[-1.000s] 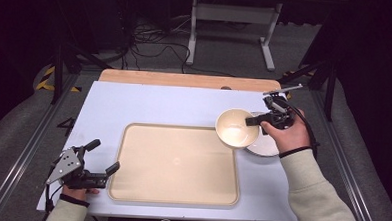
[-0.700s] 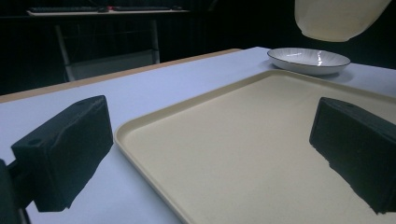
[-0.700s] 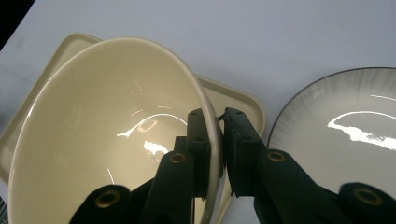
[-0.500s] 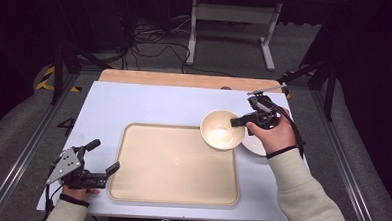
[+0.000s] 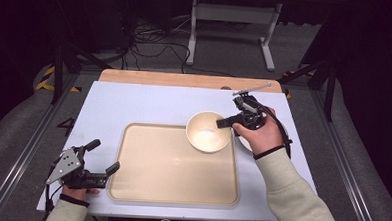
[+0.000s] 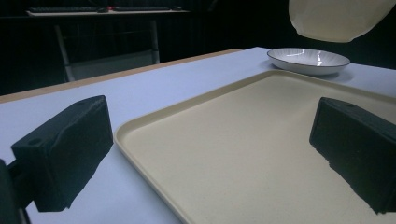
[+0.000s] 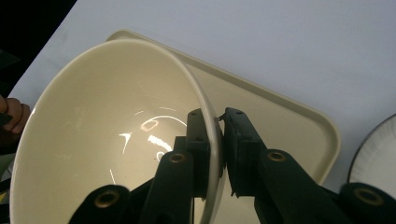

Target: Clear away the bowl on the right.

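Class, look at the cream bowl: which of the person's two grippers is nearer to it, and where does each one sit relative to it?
Right. The right gripper is clamped on the bowl at its rim, holding it over the tray. The left gripper is open, far off at the tray's near left corner.

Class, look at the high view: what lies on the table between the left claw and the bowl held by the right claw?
Only the beige tray, bare, between left claw and bowl.

Both tongs black. Left tongs: grey three-cornered plate on top, blocky matte pads. Right tongs: brass-coloured screws at jaw pivots, black cable trailing. Sleeves cream; dark wristbands.
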{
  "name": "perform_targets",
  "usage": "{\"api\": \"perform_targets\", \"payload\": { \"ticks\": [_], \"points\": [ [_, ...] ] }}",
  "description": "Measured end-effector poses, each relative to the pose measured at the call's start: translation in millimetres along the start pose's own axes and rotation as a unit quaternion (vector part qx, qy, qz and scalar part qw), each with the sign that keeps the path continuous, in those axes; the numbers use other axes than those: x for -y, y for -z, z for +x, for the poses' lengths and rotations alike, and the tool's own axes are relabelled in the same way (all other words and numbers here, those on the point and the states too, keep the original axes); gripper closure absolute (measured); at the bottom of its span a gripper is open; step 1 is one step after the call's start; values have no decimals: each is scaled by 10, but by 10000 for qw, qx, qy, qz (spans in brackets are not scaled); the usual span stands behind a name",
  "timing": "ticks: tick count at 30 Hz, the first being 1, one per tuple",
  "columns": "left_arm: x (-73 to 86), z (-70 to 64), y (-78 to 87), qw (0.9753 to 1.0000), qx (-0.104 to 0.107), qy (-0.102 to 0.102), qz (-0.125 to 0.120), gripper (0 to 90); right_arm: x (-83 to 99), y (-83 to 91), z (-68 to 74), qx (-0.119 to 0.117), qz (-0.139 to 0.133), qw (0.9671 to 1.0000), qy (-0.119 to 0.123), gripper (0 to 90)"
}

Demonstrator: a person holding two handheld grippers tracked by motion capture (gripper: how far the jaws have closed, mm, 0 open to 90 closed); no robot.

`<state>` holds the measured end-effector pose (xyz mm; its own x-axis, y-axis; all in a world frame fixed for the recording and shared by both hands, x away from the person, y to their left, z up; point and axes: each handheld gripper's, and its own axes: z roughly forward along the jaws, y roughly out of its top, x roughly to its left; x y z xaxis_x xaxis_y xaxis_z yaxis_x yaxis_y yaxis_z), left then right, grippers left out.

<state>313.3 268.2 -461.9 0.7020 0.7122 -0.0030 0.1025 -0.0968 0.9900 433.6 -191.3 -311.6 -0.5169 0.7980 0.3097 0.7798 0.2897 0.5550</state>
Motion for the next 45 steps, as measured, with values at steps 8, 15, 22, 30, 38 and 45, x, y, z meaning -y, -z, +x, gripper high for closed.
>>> {"api": "perform_targets", "payload": {
  "ticks": [8, 15, 22, 30, 38, 45],
  "points": [
    [0, 0, 0, 10000, 0, -1, 3, 2, -40, -97, 164, -179, 39, 9998, 103, 812],
    [0, 0, 0, 10000, 1, 0, 1, 2, -62, -177, 271, -292, 97, 9994, 174, 812],
    [0, 0, -1, 10000, 2, 2, -1, 2, -62, -272, 345, -354, 161, 9991, 191, 811],
    [0, 0, 0, 10000, 6, -13, 7, 2, -29, -428, 380, -415, 264, 9987, 107, 810],
    [-1, 1, 0, 10000, 7, -19, 6, 2, 34, -587, 385, -535, 359, 9977, -189, 804],
    [0, 1, 0, 10000, 10, -19, 4, 2, 63, -714, 399, -485, 440, 9976, -206, 804]
  ]
}}
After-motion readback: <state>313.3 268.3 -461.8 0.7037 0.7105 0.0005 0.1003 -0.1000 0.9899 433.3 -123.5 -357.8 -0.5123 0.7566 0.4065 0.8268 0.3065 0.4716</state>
